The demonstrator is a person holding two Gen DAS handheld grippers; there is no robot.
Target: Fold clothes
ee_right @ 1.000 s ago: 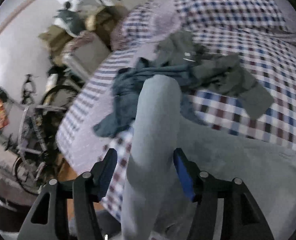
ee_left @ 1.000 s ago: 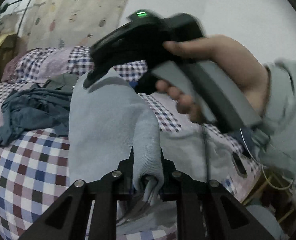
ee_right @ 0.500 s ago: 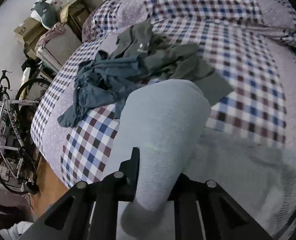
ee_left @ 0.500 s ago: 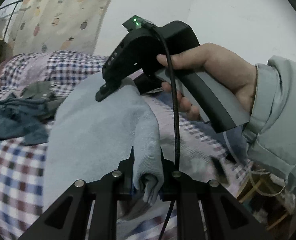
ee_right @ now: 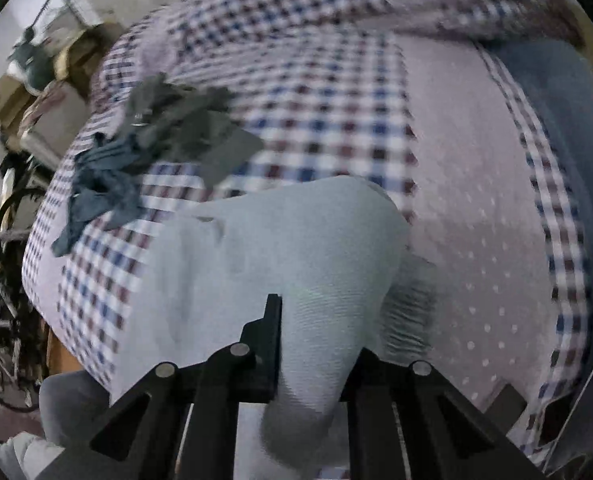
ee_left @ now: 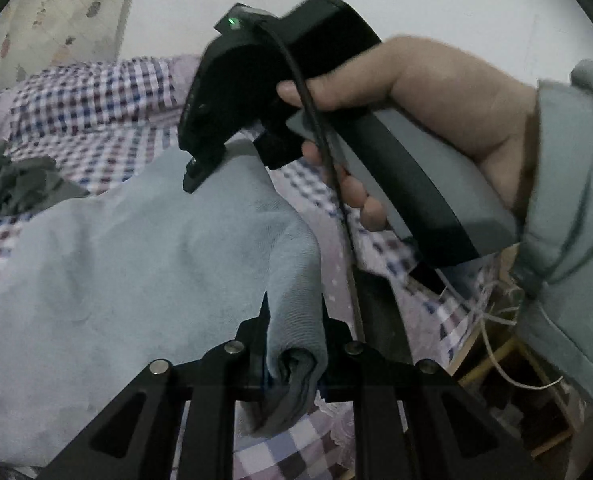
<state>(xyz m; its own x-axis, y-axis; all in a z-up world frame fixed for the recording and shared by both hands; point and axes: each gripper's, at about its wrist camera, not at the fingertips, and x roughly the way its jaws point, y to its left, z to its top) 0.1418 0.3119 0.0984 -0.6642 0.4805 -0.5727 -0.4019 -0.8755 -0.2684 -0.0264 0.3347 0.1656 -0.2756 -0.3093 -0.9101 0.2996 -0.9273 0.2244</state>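
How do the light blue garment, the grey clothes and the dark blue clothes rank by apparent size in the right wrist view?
1. light blue garment, though nearest the camera
2. grey clothes
3. dark blue clothes, close to the grey in size, so unsure

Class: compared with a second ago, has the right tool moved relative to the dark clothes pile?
Yes. The right tool, gripping the light-blue garment, has moved rightward; the dark clothes pile now sits further left.
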